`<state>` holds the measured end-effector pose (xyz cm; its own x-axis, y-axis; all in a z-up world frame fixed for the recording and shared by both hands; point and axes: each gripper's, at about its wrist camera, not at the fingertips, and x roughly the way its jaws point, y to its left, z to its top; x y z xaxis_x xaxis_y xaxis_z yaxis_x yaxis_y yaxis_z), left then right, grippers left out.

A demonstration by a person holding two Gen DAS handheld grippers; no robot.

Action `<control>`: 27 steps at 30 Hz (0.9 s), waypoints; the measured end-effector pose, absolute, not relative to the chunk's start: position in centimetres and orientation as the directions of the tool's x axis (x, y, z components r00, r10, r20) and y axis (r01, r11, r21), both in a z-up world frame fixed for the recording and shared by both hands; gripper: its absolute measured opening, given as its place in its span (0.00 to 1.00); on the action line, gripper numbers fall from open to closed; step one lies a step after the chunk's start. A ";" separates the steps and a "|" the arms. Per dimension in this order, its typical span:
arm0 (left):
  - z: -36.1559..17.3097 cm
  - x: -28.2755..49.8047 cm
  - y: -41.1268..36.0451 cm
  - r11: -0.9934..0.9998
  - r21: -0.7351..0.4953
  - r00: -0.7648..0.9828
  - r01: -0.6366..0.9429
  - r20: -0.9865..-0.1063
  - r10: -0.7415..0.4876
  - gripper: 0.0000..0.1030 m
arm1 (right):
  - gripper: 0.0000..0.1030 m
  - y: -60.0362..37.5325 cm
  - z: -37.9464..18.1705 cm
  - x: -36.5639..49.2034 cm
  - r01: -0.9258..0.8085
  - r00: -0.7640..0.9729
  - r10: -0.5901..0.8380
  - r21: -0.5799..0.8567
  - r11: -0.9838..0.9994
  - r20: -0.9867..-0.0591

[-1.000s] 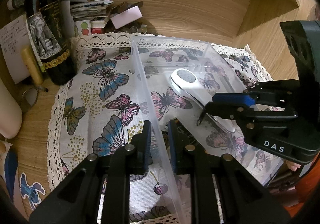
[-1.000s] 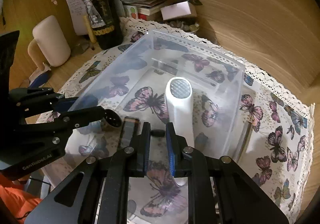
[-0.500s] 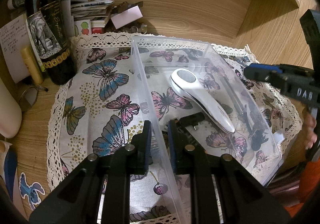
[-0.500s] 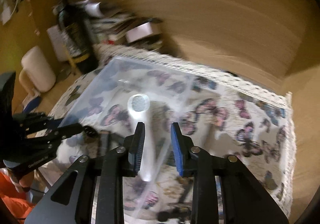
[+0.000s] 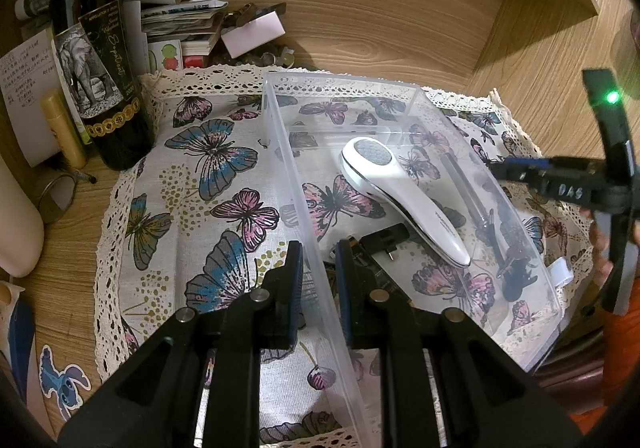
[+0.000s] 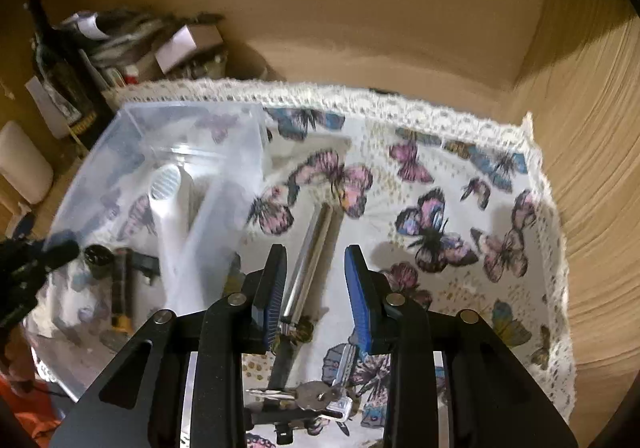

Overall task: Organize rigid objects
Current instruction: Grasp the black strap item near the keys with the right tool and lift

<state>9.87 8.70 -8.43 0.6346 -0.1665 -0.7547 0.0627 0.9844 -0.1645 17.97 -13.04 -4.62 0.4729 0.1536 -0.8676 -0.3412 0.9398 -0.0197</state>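
Left hand-held gripper (image 5: 318,268): clenched on the near left wall of the bin (image 5: 280,151), one finger outside, one inside.
Right hand-held gripper (image 6: 316,288): released, nothing gripped; its jaws have just been opening. It hangs over the cloth (image 6: 440,175) to the right of the bin, above a metal rod (image 6: 310,260).
Bin: clear plastic, on the butterfly cloth, on the wooden tabletop (image 5: 60,288).
In the bin: a white handheld device (image 5: 396,195), lying flat and slanted; a black plug (image 5: 384,242) at its near end; a small dark round piece (image 6: 98,256) and a brown strip (image 6: 122,288) beside it.
Outside the bin: the rod and a bunch of keys (image 6: 308,396), both on the cloth near the right gripper.
Bottle (image 5: 98,59): upright at the cloth's far left corner.
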 end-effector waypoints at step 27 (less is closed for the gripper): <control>-8.4 10.0 8.8 0.985 -0.163 0.635 0.064 -0.755 -0.167 0.16 | 0.14 -11.3 -5.1 16.5 -0.381 0.512 0.159 -0.057 0.923 -0.844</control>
